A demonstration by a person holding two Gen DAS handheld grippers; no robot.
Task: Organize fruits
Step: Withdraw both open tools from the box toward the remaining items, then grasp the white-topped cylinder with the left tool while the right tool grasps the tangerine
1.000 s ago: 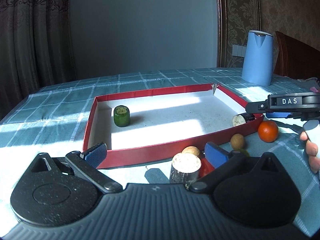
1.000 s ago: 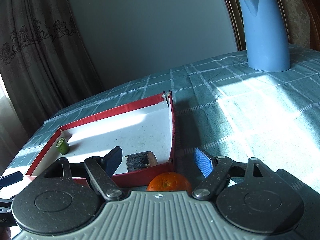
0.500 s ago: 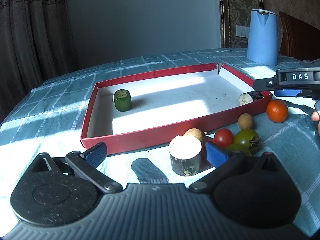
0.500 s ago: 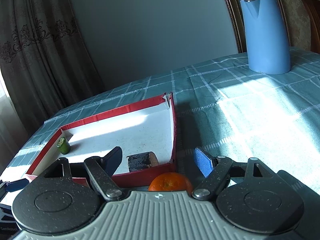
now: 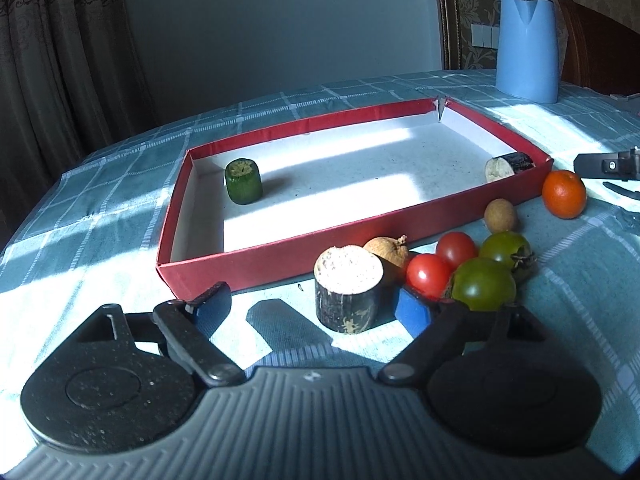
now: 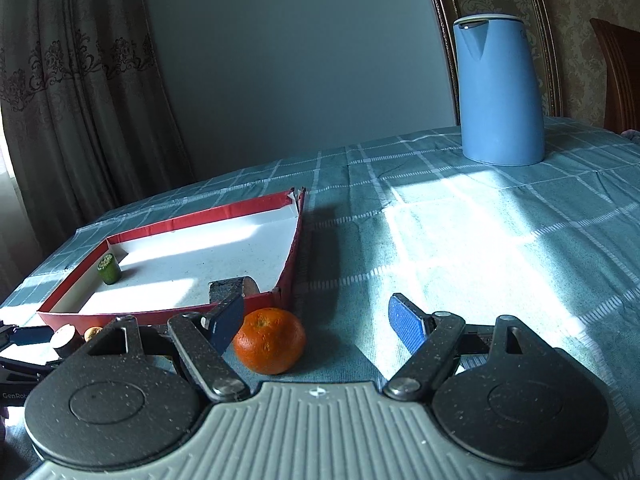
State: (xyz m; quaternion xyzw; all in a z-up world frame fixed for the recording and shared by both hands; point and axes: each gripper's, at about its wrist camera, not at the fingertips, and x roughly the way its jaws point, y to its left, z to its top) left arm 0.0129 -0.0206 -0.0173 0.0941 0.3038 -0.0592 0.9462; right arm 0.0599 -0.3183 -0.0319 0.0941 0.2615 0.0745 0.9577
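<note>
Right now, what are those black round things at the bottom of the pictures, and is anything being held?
They are two hand-held grabbers, each with a camera looking along its two blue-tipped fingers. One picture comes from the left gripper, the other from the right gripper. Both are open and hold nothing. On the checked tablecloth sits a red tray with a green chunk and a dark chunk inside. Outside the tray lie a cut stump, tomatoes, and an orange. A blue kettle stands behind.
</note>
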